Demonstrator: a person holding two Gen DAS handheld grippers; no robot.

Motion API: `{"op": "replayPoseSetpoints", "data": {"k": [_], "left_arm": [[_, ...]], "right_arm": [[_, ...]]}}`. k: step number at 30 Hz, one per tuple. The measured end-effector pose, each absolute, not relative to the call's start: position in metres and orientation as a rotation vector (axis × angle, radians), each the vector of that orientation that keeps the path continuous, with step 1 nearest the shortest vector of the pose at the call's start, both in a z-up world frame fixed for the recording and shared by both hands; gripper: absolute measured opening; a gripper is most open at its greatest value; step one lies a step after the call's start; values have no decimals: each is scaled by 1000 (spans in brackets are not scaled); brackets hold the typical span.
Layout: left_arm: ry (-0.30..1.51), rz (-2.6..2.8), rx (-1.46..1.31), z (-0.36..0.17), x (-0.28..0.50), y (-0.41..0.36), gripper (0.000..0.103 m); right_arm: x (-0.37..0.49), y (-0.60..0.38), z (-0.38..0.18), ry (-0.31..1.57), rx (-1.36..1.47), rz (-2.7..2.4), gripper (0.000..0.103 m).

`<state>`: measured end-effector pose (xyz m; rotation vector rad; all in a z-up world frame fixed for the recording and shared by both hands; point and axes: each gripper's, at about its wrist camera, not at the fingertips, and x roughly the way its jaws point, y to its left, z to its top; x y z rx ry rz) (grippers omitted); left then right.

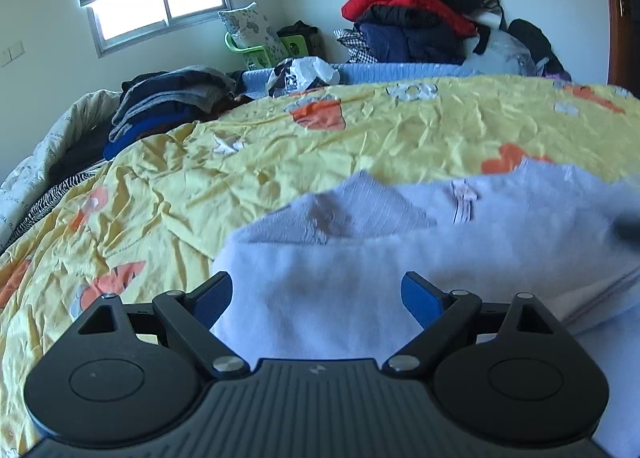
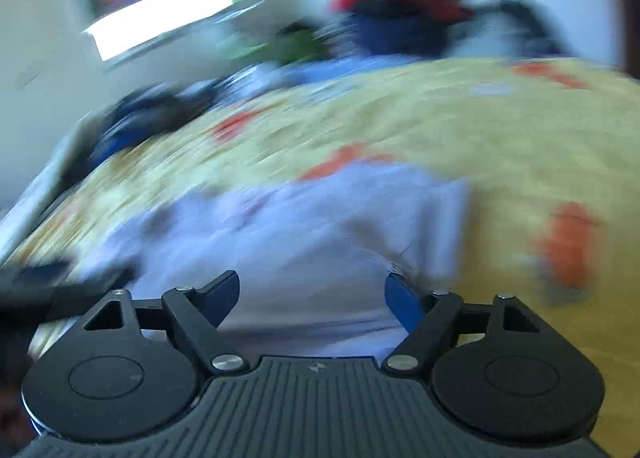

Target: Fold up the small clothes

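A pale lilac garment (image 1: 400, 242) lies on the yellow flowered bedspread (image 1: 320, 145), one layer folded over another with a small tag showing. My left gripper (image 1: 318, 290) hovers over its near part, jaws wide open, blue pads apart, nothing pinched. In the blurred right wrist view the same garment (image 2: 304, 225) spreads under my right gripper (image 2: 312, 290), which also stands open with cloth below the jaws but not clamped. A dark blurred shape at the left edge of that view looks like the other gripper (image 2: 48, 286).
Folded dark clothes (image 1: 168, 105) are stacked at the bed's left side. A big heap of jackets (image 1: 420, 13), red and navy, rises against the far wall. A green basket (image 1: 260, 45) and a plastic bag (image 1: 304, 73) sit behind the bed, under the window (image 1: 160, 5).
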<state>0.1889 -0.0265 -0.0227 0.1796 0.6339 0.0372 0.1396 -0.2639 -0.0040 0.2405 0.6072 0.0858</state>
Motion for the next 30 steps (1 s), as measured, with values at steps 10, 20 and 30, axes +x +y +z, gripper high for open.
{"op": "replayPoseSetpoints", "data": {"k": [10,20,30], "left_arm": [[656,28,187,-32,185,-31,92],[668,-29,41,-26,151,-17,93],[693,-50,1,-30,103,-8,93]], "right_arm": [[141,-248,-4,631,111,106,88],[96,-235,1,596,-27,74,98],[31,-215,3,610,-94,222,100]]}}
